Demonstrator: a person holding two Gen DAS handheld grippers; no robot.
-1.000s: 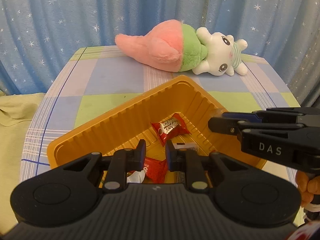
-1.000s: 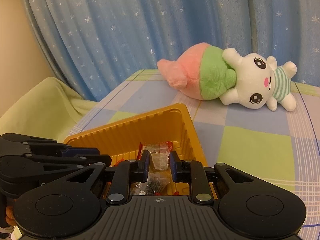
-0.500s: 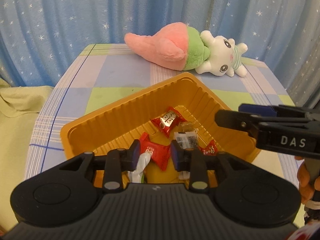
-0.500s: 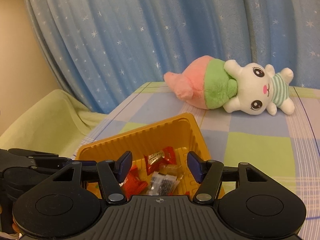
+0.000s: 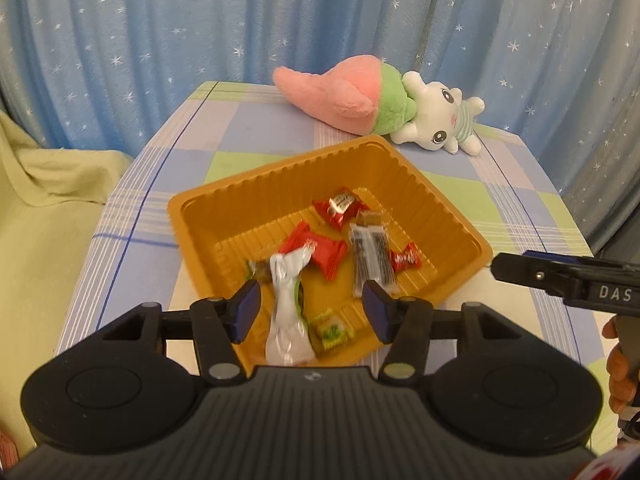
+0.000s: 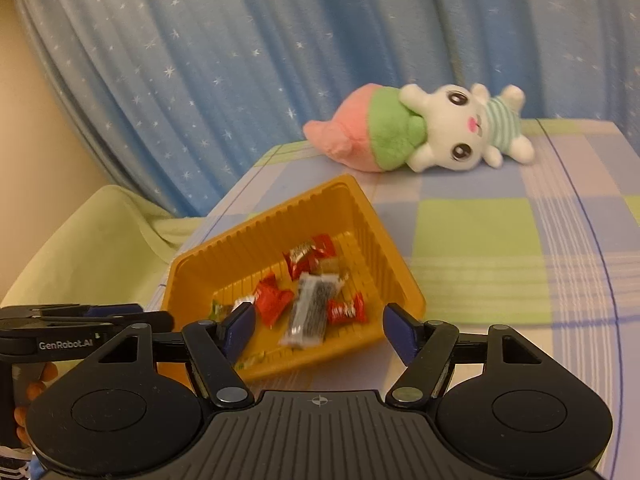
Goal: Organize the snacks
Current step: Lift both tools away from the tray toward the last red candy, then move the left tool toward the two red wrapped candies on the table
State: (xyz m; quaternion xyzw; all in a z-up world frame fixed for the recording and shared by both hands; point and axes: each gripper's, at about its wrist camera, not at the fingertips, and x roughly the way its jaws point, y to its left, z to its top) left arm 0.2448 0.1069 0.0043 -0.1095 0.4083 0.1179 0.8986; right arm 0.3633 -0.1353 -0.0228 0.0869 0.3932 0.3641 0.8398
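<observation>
With both releases made, the left gripper (image 5: 310, 306) and the right gripper (image 6: 318, 330) are standing apart-jawed and empty, their jaws having just been opening over the orange tray (image 5: 448, 216); judged from this, the clean move is lifting both straight clear of the rim before seeking any snack outside the tray. The tray is sitting near the front of the checked tablecloth (image 6: 480, 240), ribbed-walled and shallow, and is holding red wrappers (image 5: 328, 250), a clear dark-filled packet (image 5: 370, 258), a silver pouch (image 5: 288, 312) and a small green sweet (image 5: 334, 328).
</observation>
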